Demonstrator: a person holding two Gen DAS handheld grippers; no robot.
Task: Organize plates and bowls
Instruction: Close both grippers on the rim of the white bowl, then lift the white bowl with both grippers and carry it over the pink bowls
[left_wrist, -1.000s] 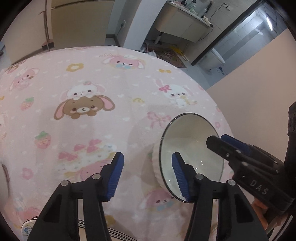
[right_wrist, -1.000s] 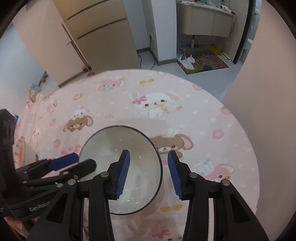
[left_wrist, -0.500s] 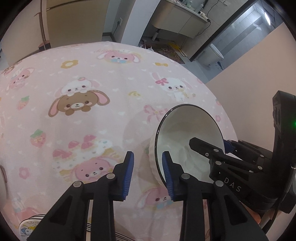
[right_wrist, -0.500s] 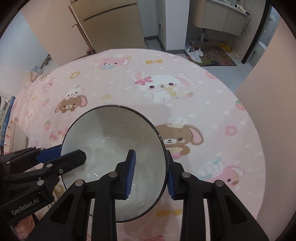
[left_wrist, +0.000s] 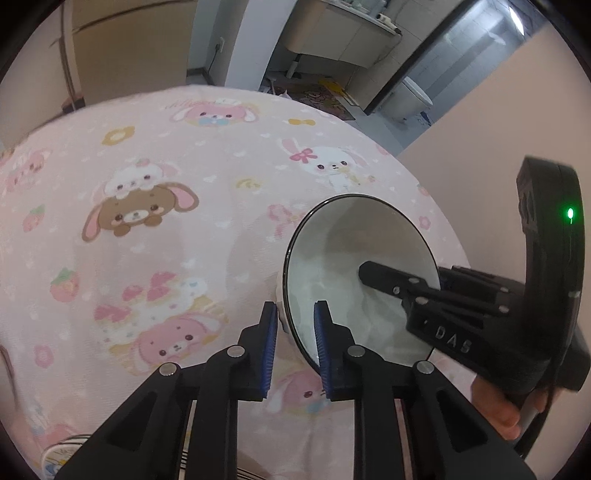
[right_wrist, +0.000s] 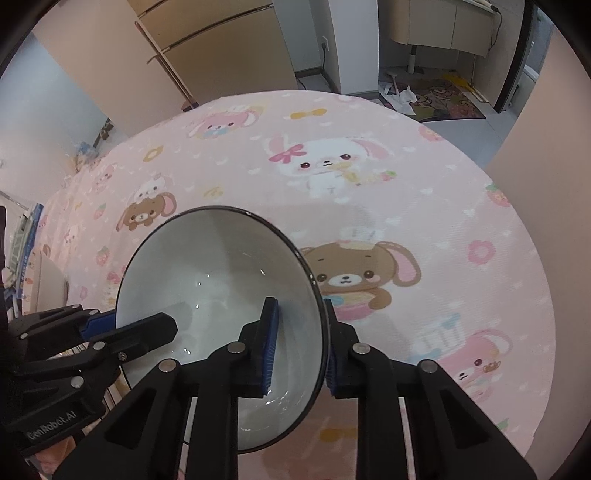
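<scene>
A white bowl (left_wrist: 351, 258) with a dark rim sits on the pink cartoon-print tablecloth (left_wrist: 147, 277), near the table's right side. My left gripper (left_wrist: 295, 343) straddles the bowl's near-left rim, one blue pad outside and one inside. Its jaws are closing, and a narrow gap still shows at the wall. The right gripper (left_wrist: 406, 277) reaches in from the right. In the right wrist view the bowl (right_wrist: 214, 266) fills the lower middle. My right gripper (right_wrist: 300, 347) straddles its right rim with jaws closing, the inner pad just off the wall. The left gripper (right_wrist: 142, 321) straddles the opposite rim.
A printed dish (left_wrist: 62, 454) peeks in at the lower left table edge. A pale object (right_wrist: 48, 284) and stacked papers (right_wrist: 26, 236) lie at the table's left. A peach wall (left_wrist: 480, 129) stands close on the right. A hand (left_wrist: 495, 406) holds the right gripper.
Both pairs of jaws have narrowed around the bowl's rim. The right gripper has come down, its inner finger now deeper in the bowl. The left hand has barely shifted.
</scene>
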